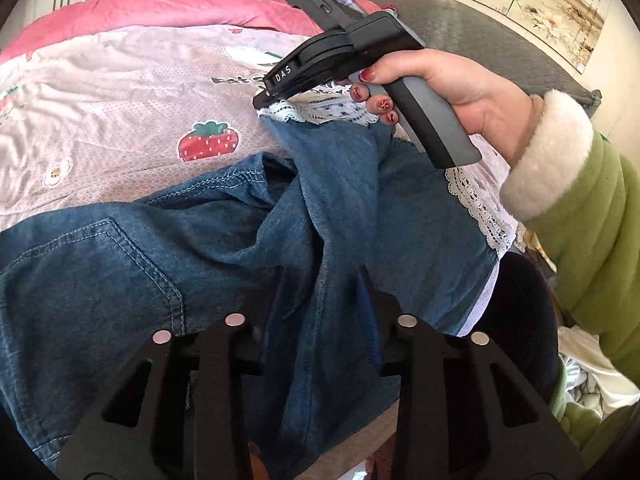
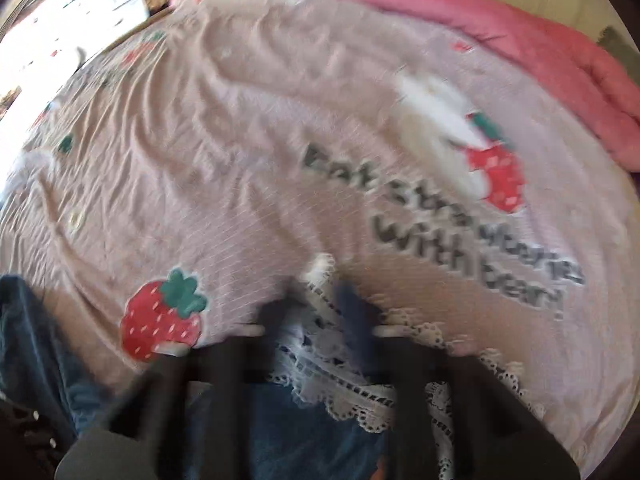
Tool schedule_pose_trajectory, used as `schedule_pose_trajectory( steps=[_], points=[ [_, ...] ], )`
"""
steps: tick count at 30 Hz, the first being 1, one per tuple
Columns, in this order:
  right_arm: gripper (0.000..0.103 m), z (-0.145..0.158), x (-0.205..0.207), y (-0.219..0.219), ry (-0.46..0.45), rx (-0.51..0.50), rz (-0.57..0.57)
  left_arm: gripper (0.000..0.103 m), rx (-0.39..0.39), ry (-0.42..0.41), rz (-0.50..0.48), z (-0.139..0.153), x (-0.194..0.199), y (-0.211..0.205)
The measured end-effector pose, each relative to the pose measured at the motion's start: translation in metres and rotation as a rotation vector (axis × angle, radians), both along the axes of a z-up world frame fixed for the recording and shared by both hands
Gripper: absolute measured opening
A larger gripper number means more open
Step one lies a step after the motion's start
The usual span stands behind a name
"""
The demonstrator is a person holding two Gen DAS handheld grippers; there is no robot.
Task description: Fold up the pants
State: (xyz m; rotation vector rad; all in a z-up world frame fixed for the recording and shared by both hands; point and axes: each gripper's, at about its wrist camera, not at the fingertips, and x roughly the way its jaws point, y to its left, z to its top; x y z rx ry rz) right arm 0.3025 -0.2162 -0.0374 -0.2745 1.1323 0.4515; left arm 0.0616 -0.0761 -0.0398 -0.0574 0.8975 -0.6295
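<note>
Lower centre, left wrist view: left gripper (image 1: pixel 320 320) over the pants (image 1: pixel 280 240), a ridge of blue denim bunched between its two black fingers (image 1: pixel 224 380); jaws narrowed on that fold, pinching cloth.
Upper centre, same view: right gripper (image 1: pixel 262 101) tilted down, tips pressed together right at the lace hem (image 1: pixel 320 108) of one leg.
Right side, same view: right hand (image 1: pixel 440 92) wrapped round the grey handle, red-painted nails showing, cream fleece cuff (image 1: pixel 548 156), green sleeve (image 1: pixel 592 240) below it.
Bottom centre, right wrist view: right gripper (image 2: pixel 320 300), badly blurred; white lace hem (image 2: pixel 340 368) and a strip of denim bunched between the fingers, jaws drawn close on the lace edge.
Pants: blue denim, crumpled, spread across the lower half of the left wrist view; pocket stitching at lower left, lace trim at upper centre and down the right edge.
Surface: pale pink bedsheet (image 1: pixel 120 120) with printed strawberries and dark lettering, wrinkled; brighter pink quilt (image 1: pixel 160 8) heaped along the top.
Room: grey headboard (image 1: pixel 480 28) at upper right, painted flower panels (image 1: pixel 552 12) above it, pale cupboard doors at top centre.
Count: one pair of pants, two grippers, one hand in view, two lace hems; strawberries on the sheet, one plain in the left wrist view, two large ones plain in the right wrist view.
</note>
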Motion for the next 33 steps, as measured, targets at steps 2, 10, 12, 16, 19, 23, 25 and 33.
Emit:
schedule_pose_trajectory(
  steps=[2,10,12,16,19,23,25,33],
  points=[
    [0.007,0.010,-0.006,-0.004,-0.032,0.014,0.005,0.022,0.009,-0.010,-0.004,-0.001,0.002,-0.002],
    [0.007,0.073,-0.045,-0.104,-0.148,0.282,-0.183,0.014,0.021,-0.039,-0.026,0.000,-0.002,-0.007],
    [0.007,0.082,-0.062,-0.125,-0.159,0.329,-0.220,0.005,0.015,-0.039,-0.035,0.001,-0.003,-0.008],
    [0.007,0.090,-0.107,-0.164,-0.179,0.382,-0.269,0.000,0.030,-0.050,-0.052,0.006,-0.007,-0.012],
    [0.007,0.085,-0.141,-0.188,-0.167,0.417,-0.302,0.000,0.046,-0.058,-0.049,0.008,-0.010,-0.013],
    [0.007,0.076,-0.180,-0.208,-0.151,0.429,-0.303,0.000,0.081,-0.084,-0.069,0.013,-0.023,-0.016],
    [0.007,0.068,-0.199,-0.216,-0.136,0.424,-0.304,0.000,0.125,-0.125,-0.089,0.017,-0.033,-0.021],
    [0.007,0.030,-0.253,-0.225,-0.095,0.384,-0.282,0.000,0.203,-0.124,-0.113,0.005,-0.043,-0.030]
  ],
)
